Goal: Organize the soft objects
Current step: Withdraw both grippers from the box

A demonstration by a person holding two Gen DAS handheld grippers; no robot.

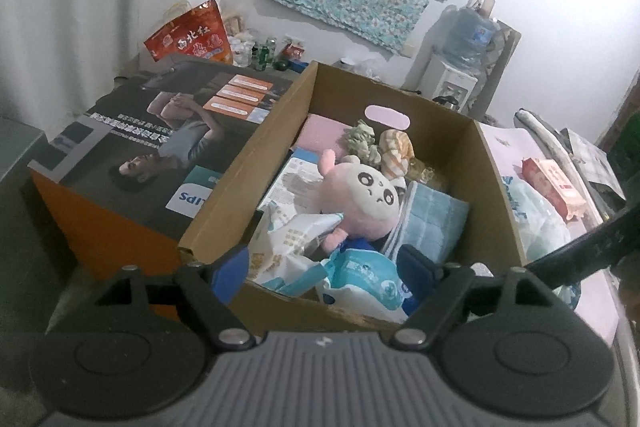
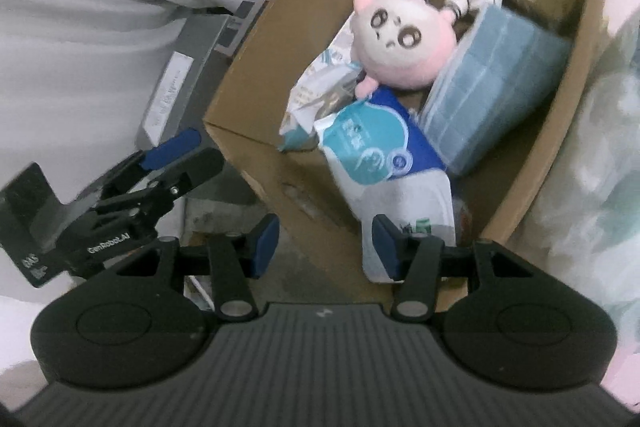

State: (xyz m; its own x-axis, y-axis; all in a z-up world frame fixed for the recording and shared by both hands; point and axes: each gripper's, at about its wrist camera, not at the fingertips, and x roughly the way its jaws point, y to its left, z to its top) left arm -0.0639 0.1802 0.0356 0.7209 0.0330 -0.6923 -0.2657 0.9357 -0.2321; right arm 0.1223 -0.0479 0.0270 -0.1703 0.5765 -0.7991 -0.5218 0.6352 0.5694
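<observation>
Basically both claws hang over the near rim of the box (image 1: 256,167), both spread wide, gripping nothing. Left claw (image 1: 324,269) sits above the near wall, fingers straddling the wipes pack (image 1: 360,277). Right claw (image 2: 326,247) is released too, one finger outside the box wall, the other just beside the wipes pack (image 2: 376,147); the left claw (image 2: 172,163) shows at its left, outside the box. Inside the box: pink plush (image 1: 366,201) face up near the middle, lying on crinkled packets (image 1: 288,239), blue towel (image 1: 432,223) touching its right side, striped orange plush (image 1: 396,149) and a green scrunchie (image 1: 362,141) by the far wall. Pink cloth (image 1: 320,131) in the far-left corner. Dark printed carton (image 1: 160,147) stands just left of the box; red pack (image 1: 554,189) lies off to the right.
</observation>
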